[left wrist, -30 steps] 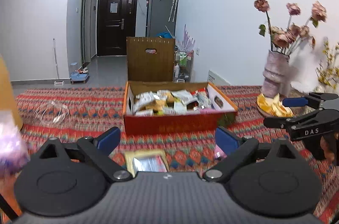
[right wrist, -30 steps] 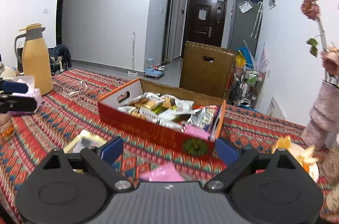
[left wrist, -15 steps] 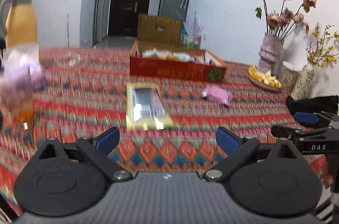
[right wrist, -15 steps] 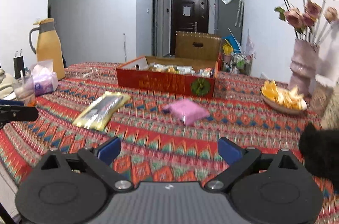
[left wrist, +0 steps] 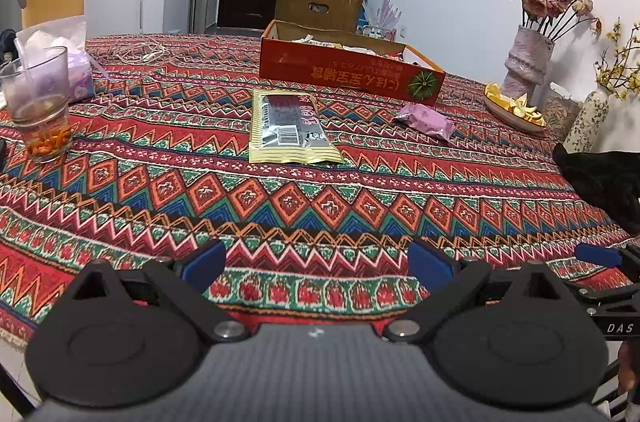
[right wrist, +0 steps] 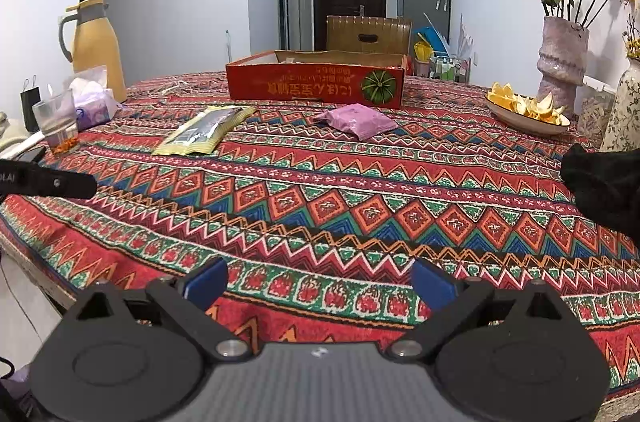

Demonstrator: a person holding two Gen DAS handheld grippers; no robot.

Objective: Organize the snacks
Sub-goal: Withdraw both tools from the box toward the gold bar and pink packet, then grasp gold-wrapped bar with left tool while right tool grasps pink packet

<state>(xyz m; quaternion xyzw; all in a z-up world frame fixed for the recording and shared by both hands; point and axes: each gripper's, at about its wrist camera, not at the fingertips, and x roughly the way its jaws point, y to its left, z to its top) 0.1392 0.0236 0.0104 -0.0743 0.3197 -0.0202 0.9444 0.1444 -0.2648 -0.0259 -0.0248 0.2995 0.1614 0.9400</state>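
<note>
Fingers (left wrist: pixel 224 264) on both grippers released, empty, at counter (right wrist: pixel 320 206) near edge; yellow packet (left wrist: pixel 286 128), pink packet (right wrist: pixel 356 120) outside red box (right wrist: pixel 316 80), unsorted.

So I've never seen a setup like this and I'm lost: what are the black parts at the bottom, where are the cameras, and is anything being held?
No robot here: a person holds a two-finger gripper in each hand, each with a forward-looking fisheye camera. One picture looks past the left gripper, the other past the right gripper. Both are open and hold nothing. On the patterned tablecloth lie a yellow snack packet and a pink snack packet, both short of the red snack box. A glass and a fruit plate stand at the sides.
</note>
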